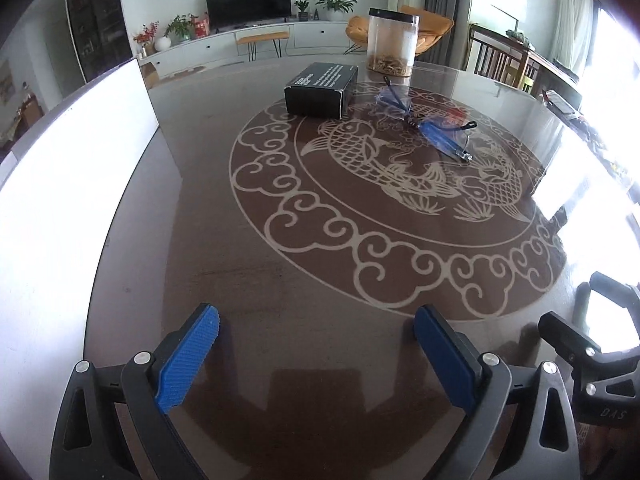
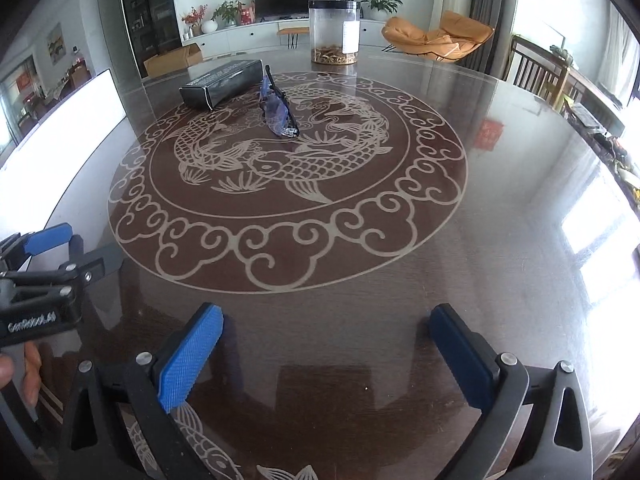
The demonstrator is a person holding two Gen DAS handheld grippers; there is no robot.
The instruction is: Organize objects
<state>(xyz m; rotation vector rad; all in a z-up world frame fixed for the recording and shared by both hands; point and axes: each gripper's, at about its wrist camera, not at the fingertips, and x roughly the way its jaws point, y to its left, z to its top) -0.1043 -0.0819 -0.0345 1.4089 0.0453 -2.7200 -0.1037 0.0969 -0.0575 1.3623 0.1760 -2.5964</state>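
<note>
A: Briefly, the layout first. Three items sit on the far half of the round table, a dark glossy top with a pale fish-and-cloud pattern ringed at its middle.

B: Item one?

A: Black box, long and rectangular, small white print on its top and on one end face. It lies flat at the far left edge of the patterned ring.

B: Item two?

A: Glasses, clear lenses with blue sides and thin dark arms, one arm sticking up. They lie on the pattern just right of the box; the right wrist view puts them very close to the box, contact not resolvable.

B: Item three?

A: Clear jar, cylindrical, black lid, white label on its side, upright. A shallow layer of tan bits covers its bottom. It stands behind the other two, near the far rim, apart from both.

B: Grippers?

A: Left gripper: blue pads spread wide, nothing between them, only bare table beneath. Right gripper: same, jaws fully apart and empty. Both are at the near side of the table, well apart from all three items. Each shows at the edge of the other's view, with part of a hand beside the left one.

B: Other notes?

A: White board standing along the table's left side.
</note>
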